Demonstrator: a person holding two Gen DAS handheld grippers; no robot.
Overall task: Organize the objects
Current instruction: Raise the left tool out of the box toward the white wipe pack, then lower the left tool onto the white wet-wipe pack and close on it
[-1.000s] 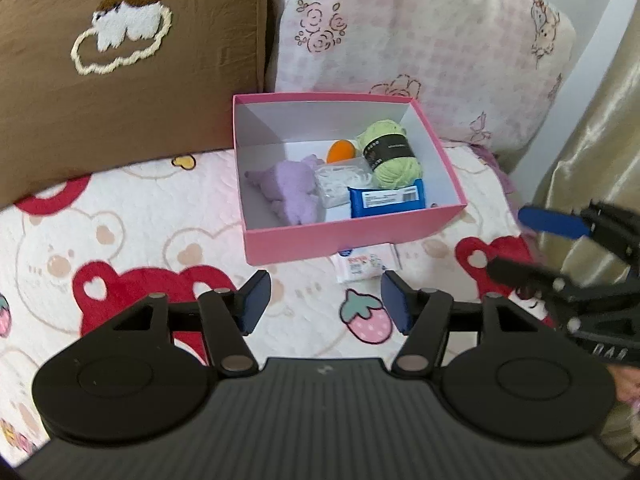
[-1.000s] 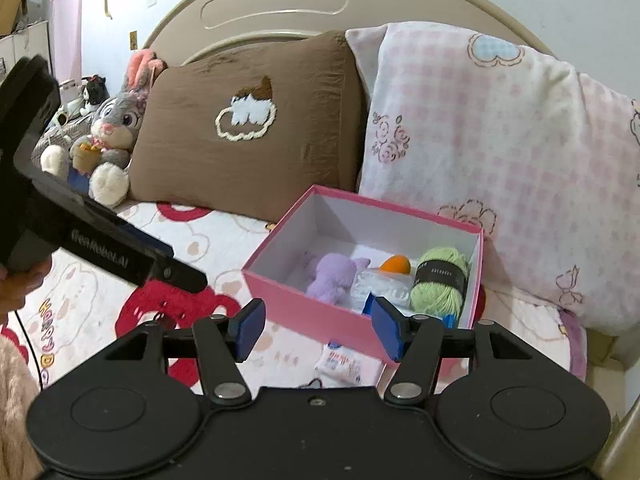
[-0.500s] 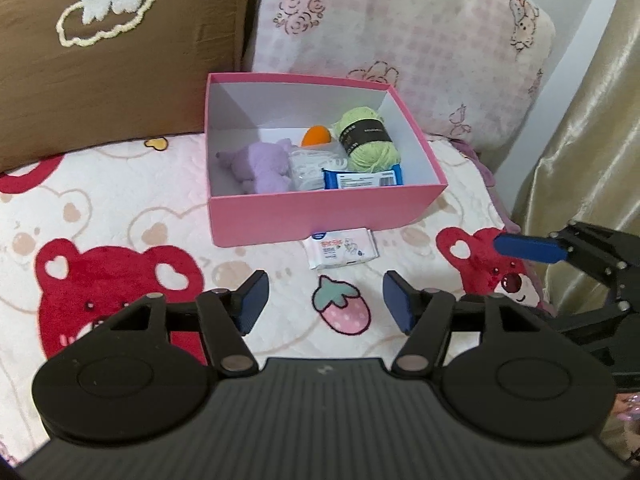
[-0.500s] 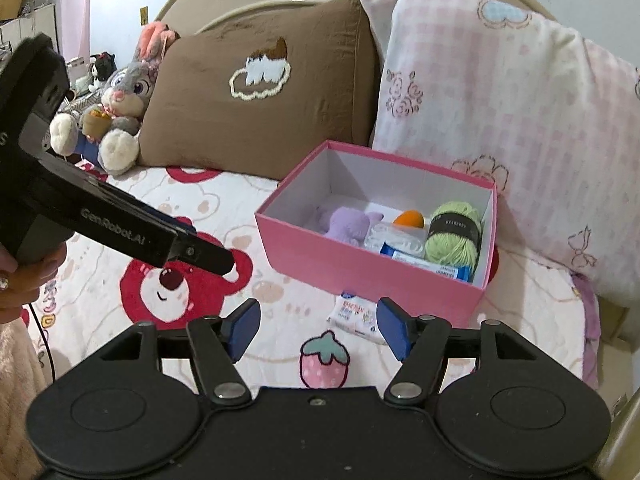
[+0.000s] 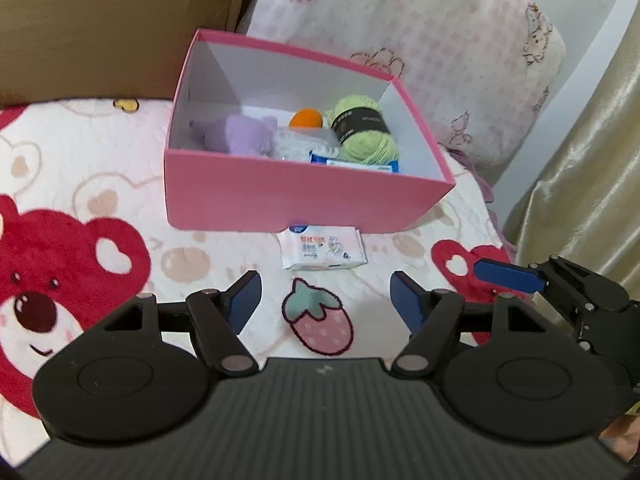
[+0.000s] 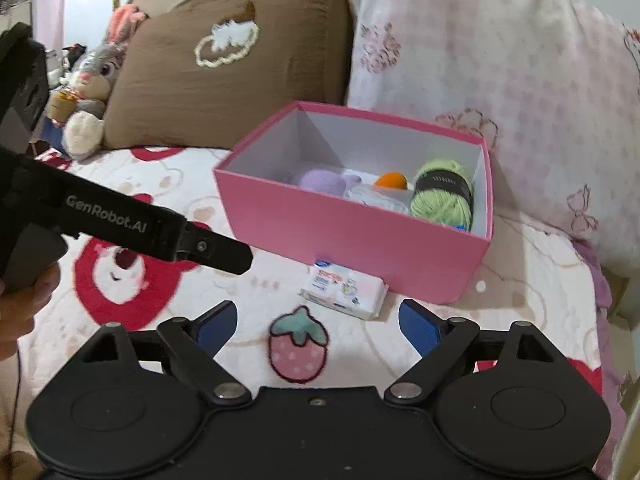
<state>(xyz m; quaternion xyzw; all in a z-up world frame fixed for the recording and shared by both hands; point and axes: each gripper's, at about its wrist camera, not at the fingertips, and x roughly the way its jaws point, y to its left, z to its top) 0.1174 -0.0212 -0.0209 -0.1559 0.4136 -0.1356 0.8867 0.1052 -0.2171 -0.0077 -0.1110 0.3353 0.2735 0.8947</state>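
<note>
Tissues: one pack [image 5: 322, 248] outside one pink box [image 5: 280, 204] holding five items.

"GenRobot.AI" stands on the left claw's [image 6: 224, 256] body (white lettering).

The open pink cardboard box [image 5: 280, 204] sits on the bear-print quilted bedspread [image 5: 100, 184], in front of the brown embroidered pillow [image 6: 224, 76] and the pink checked pillow [image 6: 500, 60]. Inside, from left to right, lie the purple plush toy [image 5: 236, 136], the clear plastic packet [image 5: 300, 146] with the small orange ball [image 5: 306, 118] behind it, and the green yarn skein [image 5: 366, 128]; the blue flat pack [image 5: 356, 164] lies against the near wall. The white tissue packet [image 5: 322, 249] lies on the bedspread just before the box. The grey plush rabbit [image 6: 94, 88] sits left of the brown pillow.
</note>
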